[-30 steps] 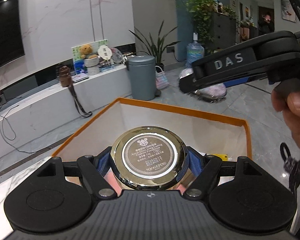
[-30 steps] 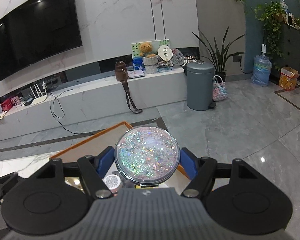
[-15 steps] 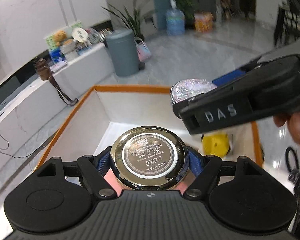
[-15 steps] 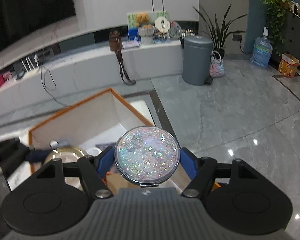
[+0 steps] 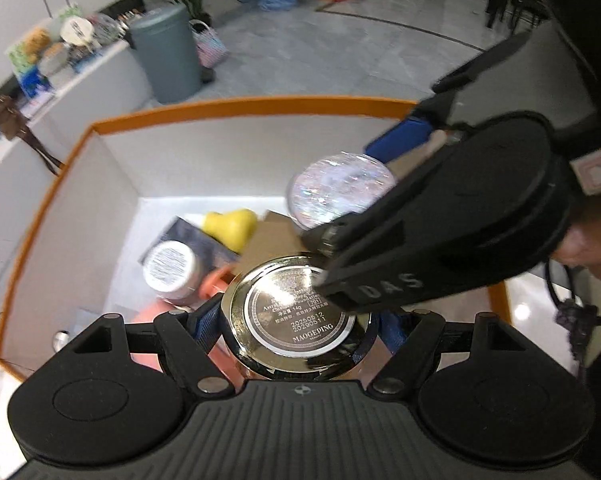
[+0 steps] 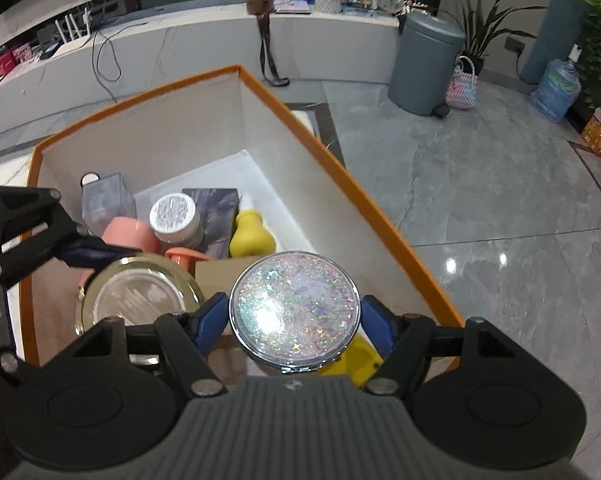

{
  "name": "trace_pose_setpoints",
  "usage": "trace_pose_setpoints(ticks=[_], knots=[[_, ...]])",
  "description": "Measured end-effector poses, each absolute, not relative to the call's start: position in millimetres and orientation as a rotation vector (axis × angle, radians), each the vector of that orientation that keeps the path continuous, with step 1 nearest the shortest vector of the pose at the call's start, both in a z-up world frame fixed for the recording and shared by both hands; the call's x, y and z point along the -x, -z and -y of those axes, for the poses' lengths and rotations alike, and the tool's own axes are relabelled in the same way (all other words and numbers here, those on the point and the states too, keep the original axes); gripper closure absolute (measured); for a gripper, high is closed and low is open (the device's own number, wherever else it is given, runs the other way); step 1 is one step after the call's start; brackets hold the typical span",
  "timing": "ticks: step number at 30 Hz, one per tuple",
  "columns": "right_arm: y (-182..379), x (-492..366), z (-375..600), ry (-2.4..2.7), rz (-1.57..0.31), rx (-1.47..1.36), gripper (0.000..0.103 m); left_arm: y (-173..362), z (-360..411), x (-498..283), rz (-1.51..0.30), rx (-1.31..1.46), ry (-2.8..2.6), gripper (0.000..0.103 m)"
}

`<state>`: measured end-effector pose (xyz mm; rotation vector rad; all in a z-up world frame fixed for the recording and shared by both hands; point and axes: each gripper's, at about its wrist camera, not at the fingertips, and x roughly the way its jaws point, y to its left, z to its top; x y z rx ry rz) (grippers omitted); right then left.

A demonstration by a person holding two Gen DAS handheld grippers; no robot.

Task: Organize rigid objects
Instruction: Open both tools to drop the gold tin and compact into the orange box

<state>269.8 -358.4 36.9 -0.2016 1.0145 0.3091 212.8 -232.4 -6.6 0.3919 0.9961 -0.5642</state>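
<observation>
My left gripper (image 5: pixel 296 328) is shut on a round gold cushion compact (image 5: pixel 296 316) and holds it over the orange-rimmed white box (image 5: pixel 220 106). My right gripper (image 6: pixel 294 316) is shut on a round glitter compact (image 6: pixel 294 308), also over the box (image 6: pixel 340 176), just right of the left one. The glitter compact (image 5: pixel 340 188) and the right gripper's body show in the left wrist view; the gold compact (image 6: pixel 138 296) shows in the right wrist view.
The box holds a white-lidded jar (image 6: pixel 176 216), a yellow pear-shaped item (image 6: pixel 250 236), a pink cup (image 6: pixel 126 236), a dark flat pack (image 6: pixel 216 208), a clear bottle (image 6: pixel 106 200) and a brown card box (image 6: pixel 216 276). A grey bin (image 6: pixel 428 68) stands on the floor beyond.
Both grippers have tilted down and moved over the box with their compacts. The box's inside and its contents have come into view. The right gripper has closed in beside the left.
</observation>
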Motion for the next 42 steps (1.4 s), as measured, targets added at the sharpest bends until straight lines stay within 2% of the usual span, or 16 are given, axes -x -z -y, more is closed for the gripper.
trace_pose_setpoints(ticks=[14, 32, 42], knots=[[-18, -271, 349, -0.332, -1.104, 0.287, 0.032, 20, 246, -227, -1.148, -0.443, 0.589, 0.015], [-19, -272, 346, -0.299, -1.08, 0.322, 0.03, 20, 241, -236, -1.182, -0.418, 0.576, 0.011], [-23, -271, 345, -0.292, -1.055, 0.31, 0.03, 1, 222, -247, -1.132, -0.248, 0.562, 0.009]])
